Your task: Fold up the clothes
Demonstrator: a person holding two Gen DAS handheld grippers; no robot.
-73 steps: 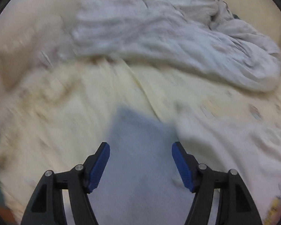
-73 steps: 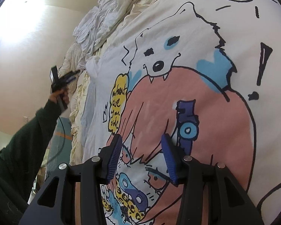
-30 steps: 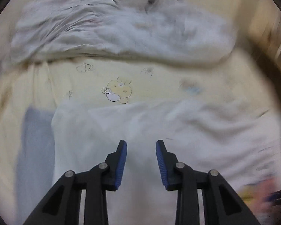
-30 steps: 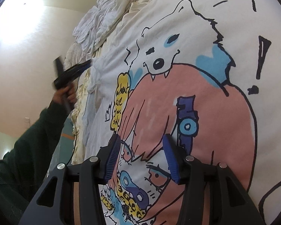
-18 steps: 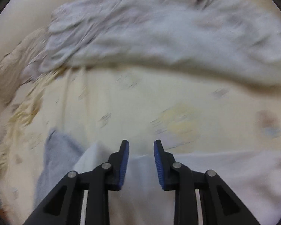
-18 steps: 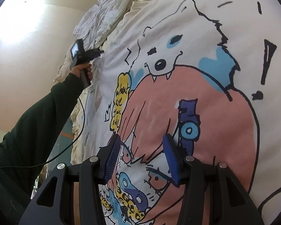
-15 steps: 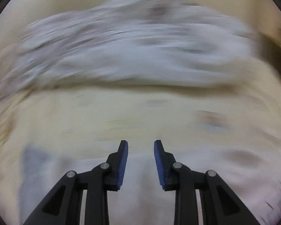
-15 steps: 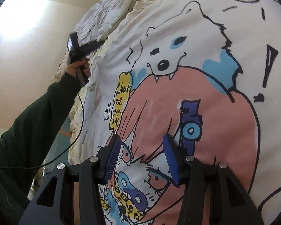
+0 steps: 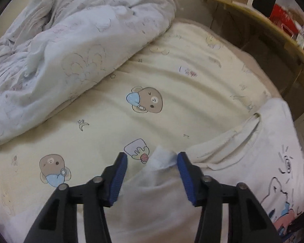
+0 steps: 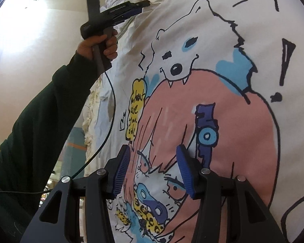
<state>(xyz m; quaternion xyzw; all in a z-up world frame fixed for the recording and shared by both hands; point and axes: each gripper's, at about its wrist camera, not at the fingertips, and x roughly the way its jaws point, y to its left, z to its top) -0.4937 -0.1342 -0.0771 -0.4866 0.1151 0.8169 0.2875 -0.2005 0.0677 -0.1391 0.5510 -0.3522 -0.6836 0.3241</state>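
1. At the left of the bed lies a crumpled duvet, clear of the work. We leave it there.
2. The left gripper hangs over the bedsheet. Its jaws have just been closing, yet the left wrist view shows the pads apart. A raised white fold of the T-shirt stands between them, at the right pad. The grip is not yet made.
3. We judge the step in hand to be pinching this edge. We close until both pads bite the cloth, and take one layer only, never the sheet beneath.
4. The T-shirt lies spread on the bed, print upward, toward the right.
5. The right gripper is released, jaws apart over the print. We keep it steady while the left lifts and carries the edge across.
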